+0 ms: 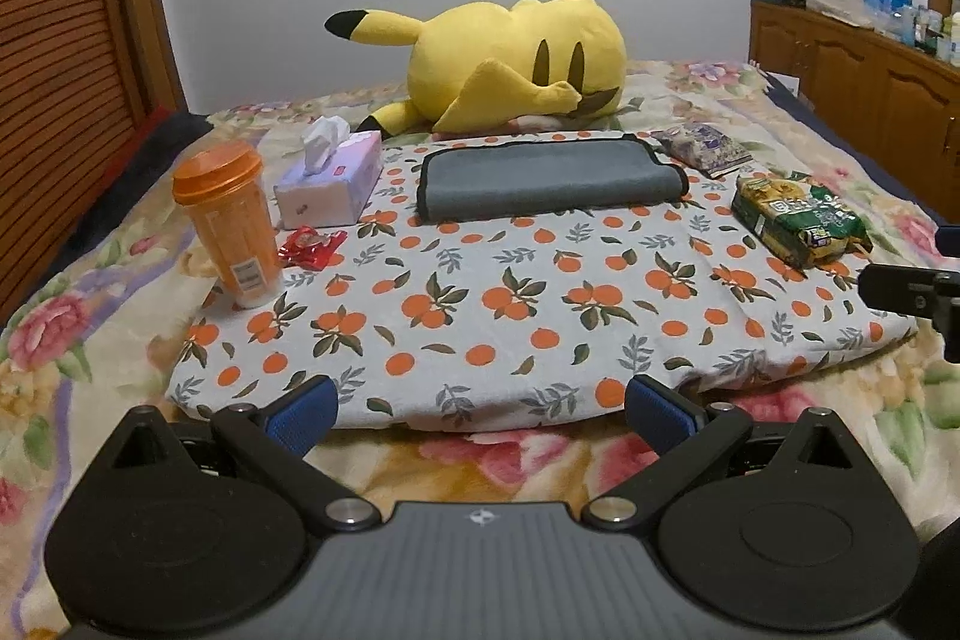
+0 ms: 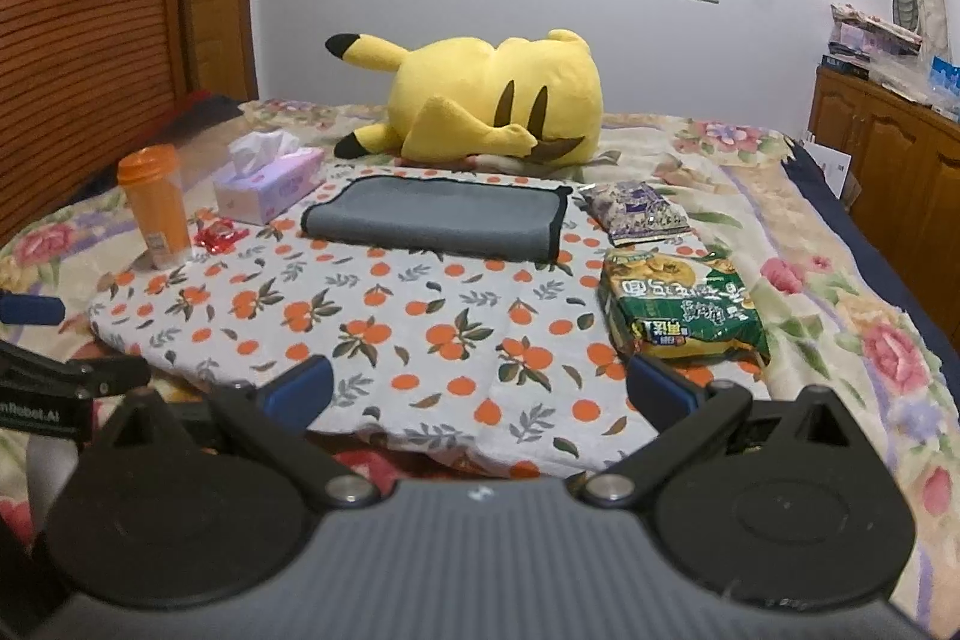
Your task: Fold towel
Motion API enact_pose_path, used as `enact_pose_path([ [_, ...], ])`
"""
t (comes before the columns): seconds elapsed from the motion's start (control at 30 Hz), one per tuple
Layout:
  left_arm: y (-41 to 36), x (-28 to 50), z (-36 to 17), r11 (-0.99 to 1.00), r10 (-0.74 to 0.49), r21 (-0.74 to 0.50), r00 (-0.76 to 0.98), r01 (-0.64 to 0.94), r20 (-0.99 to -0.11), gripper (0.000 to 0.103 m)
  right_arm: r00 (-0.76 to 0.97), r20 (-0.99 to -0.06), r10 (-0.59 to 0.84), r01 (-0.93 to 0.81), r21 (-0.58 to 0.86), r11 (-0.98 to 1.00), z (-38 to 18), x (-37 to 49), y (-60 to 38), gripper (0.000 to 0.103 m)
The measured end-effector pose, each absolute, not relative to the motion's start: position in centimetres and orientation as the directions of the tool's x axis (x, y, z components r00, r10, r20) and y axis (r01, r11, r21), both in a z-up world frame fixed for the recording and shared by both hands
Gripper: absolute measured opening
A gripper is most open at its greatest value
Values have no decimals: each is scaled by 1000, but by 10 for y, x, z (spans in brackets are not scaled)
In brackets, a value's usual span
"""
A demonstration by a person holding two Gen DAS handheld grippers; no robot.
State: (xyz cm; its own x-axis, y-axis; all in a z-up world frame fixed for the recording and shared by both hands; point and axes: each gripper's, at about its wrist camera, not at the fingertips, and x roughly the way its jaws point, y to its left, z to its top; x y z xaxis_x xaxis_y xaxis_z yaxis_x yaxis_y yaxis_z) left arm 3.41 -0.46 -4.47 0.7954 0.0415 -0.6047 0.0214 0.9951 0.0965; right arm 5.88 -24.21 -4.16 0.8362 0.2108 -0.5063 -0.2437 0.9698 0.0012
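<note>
A grey towel (image 1: 543,178) with dark edging lies folded in a flat rectangle at the far side of an orange-print cloth (image 1: 510,304) on the bed. It also shows in the right wrist view (image 2: 438,219). My left gripper (image 1: 480,406) is open and empty, low over the near edge of the cloth, well short of the towel. My right gripper (image 2: 480,388) is open and empty, over the cloth's near right edge, also well short of the towel.
An orange cup (image 1: 225,220), a tissue box (image 1: 333,175) and a red wrapper (image 1: 309,239) stand left of the towel. A green snack pack (image 1: 801,217) and a purple packet (image 1: 702,147) lie to its right. A yellow plush toy (image 1: 510,58) lies behind. A wooden cabinet (image 1: 858,70) stands at the right.
</note>
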Motion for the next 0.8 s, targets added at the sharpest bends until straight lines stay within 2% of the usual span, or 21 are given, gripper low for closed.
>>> enact_pose_path([
  [0.8,1,28,-42,998,44,65,815,-7,-578,103,849,-496,180,-217,-18,976,-43,57,-243,103],
])
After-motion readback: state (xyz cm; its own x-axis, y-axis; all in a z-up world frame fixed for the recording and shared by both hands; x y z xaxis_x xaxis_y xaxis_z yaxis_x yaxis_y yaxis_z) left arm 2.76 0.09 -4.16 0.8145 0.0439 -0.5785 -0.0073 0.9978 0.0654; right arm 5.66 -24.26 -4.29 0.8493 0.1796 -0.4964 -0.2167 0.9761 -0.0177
